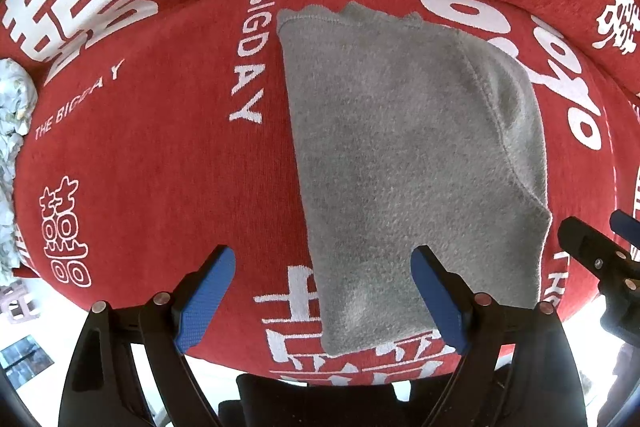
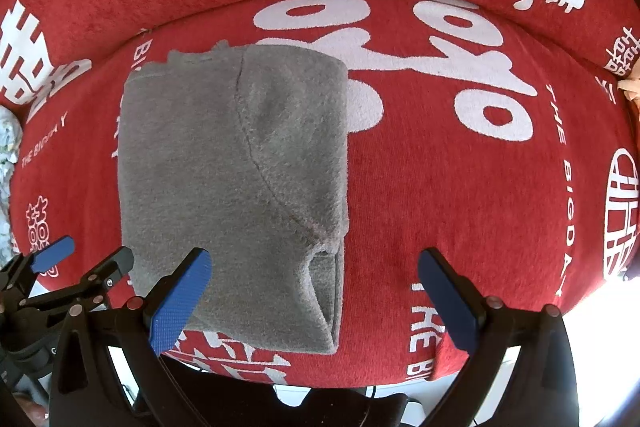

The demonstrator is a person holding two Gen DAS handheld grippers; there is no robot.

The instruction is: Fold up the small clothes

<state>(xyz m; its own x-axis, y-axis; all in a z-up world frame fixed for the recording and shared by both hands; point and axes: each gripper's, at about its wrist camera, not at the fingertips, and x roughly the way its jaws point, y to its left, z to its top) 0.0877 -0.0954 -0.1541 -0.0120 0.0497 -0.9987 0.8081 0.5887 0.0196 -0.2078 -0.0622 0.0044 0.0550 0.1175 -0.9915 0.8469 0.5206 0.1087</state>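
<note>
Both tongs, left tongs [image 1: 322, 301] and right tongs [image 2: 316, 301], hang wide apart, holding nothing. Your gray garment [image 1: 404, 163] lies folded on the red cushion [image 1: 160, 167]. Next, I think, you pinch its near edge for another fold.

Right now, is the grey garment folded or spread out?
Folded: the grey garment lies as a compact rectangle, layered edges showing at its near corner, on the red cover.
</note>
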